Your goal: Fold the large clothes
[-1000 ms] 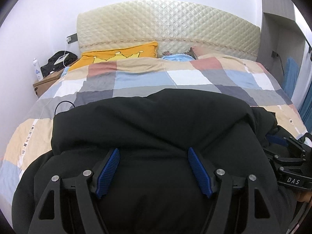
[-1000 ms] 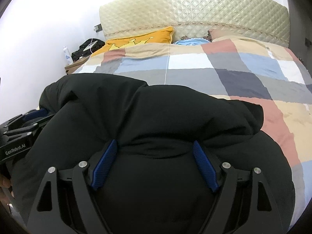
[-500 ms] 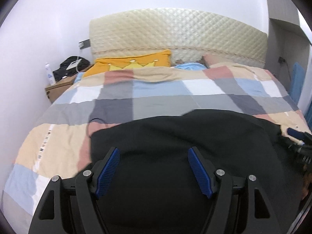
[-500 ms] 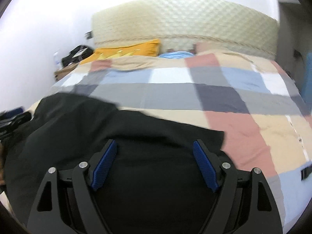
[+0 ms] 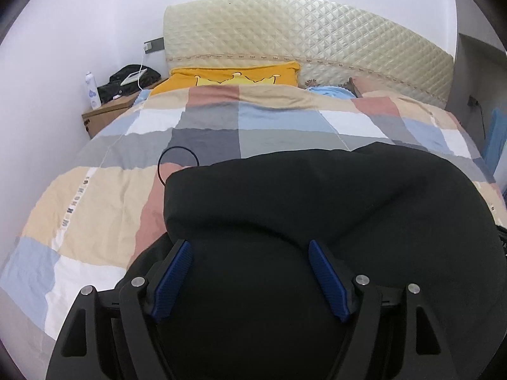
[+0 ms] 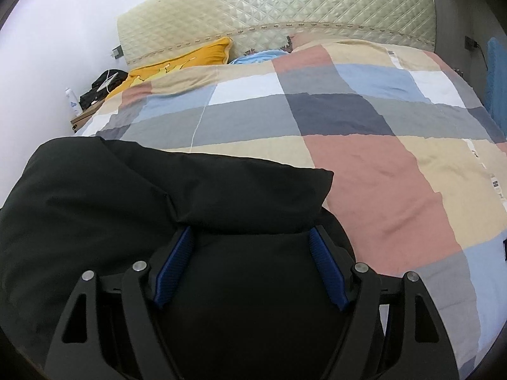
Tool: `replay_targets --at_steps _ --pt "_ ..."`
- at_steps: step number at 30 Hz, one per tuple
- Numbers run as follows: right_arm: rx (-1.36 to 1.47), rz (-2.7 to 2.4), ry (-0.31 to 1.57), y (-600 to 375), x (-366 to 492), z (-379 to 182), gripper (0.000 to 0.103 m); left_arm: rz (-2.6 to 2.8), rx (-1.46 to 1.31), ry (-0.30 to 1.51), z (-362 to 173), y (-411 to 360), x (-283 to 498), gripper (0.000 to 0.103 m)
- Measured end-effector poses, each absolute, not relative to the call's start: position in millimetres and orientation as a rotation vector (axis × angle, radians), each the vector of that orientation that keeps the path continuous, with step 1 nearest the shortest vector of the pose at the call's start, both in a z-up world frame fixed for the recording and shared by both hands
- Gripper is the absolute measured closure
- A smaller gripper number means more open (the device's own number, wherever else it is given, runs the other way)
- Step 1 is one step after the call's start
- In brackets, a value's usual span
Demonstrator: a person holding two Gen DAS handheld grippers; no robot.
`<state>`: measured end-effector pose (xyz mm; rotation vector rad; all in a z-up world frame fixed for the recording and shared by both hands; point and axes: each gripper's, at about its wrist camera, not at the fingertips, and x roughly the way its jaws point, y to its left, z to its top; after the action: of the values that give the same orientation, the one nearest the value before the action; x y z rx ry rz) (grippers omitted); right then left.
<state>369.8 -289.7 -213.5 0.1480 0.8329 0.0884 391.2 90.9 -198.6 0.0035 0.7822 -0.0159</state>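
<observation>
The left claw (image 5: 248, 274) is standing wide with the black garment (image 5: 332, 215) bulging between its blue pads (image 5: 328, 280); whether the pads are pressing the cloth I cannot tell. Its jaws have just been opening a little. The right claw (image 6: 250, 266) is also wide, with the same puffy black cloth (image 6: 158, 190) filling its gap, and its jaws have just been closing somewhat; a real grip cannot be confirmed there either.

Compared with a second ago, the garment is looking much more compact: then it was spreading far up the checked quilt (image 5: 104, 209) as one broad mound, and now it is lying as a thicker, shorter bundle at the bed's near edge, with a doubled layer resting over the lower one. More of the quilt is showing on both sides. A thin black cord loop (image 5: 177, 164) is lying just beyond the bundle's far left corner.

This suggests one fold is being completed, and pressing flat or a further fold is likely coming.
</observation>
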Motion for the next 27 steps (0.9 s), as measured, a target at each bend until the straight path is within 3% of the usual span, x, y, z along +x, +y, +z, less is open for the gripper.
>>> replay_targets --at_steps 6,13,23,25,27 --pt "0.153 0.07 0.832 -288.2 360.1 -199.7 0.028 0.075 0.044 0.682 -185.4 84.9 371.3 0.027" --pt "0.179 0.087 0.71 -275.7 304.7 -137.9 0.028 0.12 0.034 0.629 -148.5 82.8 335.2 0.027" --pt "0.17 0.127 0.559 -255.9 213.3 -55.7 0.027 0.052 -0.027 0.614 -58.3 68.4 257.2 0.027" --pt "0.165 0.118 0.512 -251.0 193.0 -31.7 0.027 0.026 -0.032 0.596 -34.9 64.7 238.2 0.025" --pt "0.163 0.114 0.468 -246.6 175.0 -9.4 0.026 0.019 -0.02 0.577 -17.4 61.1 221.5 0.016"
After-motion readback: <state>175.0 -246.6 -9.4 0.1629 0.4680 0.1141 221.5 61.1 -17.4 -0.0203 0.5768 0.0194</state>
